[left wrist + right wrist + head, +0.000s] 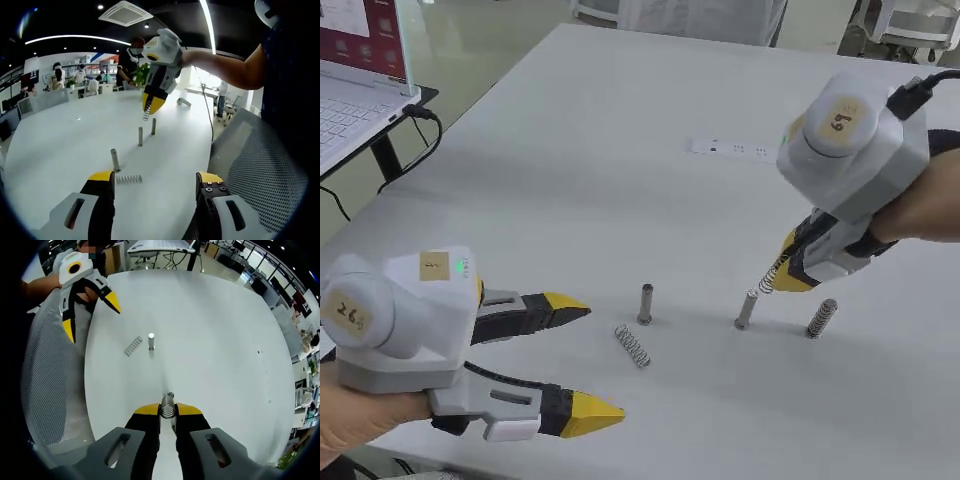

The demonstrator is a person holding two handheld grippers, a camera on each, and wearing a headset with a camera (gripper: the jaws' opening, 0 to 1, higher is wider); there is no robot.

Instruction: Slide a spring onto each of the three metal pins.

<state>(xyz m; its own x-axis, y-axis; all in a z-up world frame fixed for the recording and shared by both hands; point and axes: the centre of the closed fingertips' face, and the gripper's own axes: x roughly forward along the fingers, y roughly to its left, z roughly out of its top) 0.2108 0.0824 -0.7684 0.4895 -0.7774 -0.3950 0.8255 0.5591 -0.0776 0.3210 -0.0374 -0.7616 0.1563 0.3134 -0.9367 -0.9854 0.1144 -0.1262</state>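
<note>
Right gripper (782, 278) pinching a spring (769, 275) just above middle pin (747, 309); left gripper (603, 360) spread wide near loose spring (632, 345) on table (620, 150).

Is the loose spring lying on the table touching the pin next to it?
Apart. The right gripper view shows a strip of bare table between the loose spring and the pin beside it.
</note>
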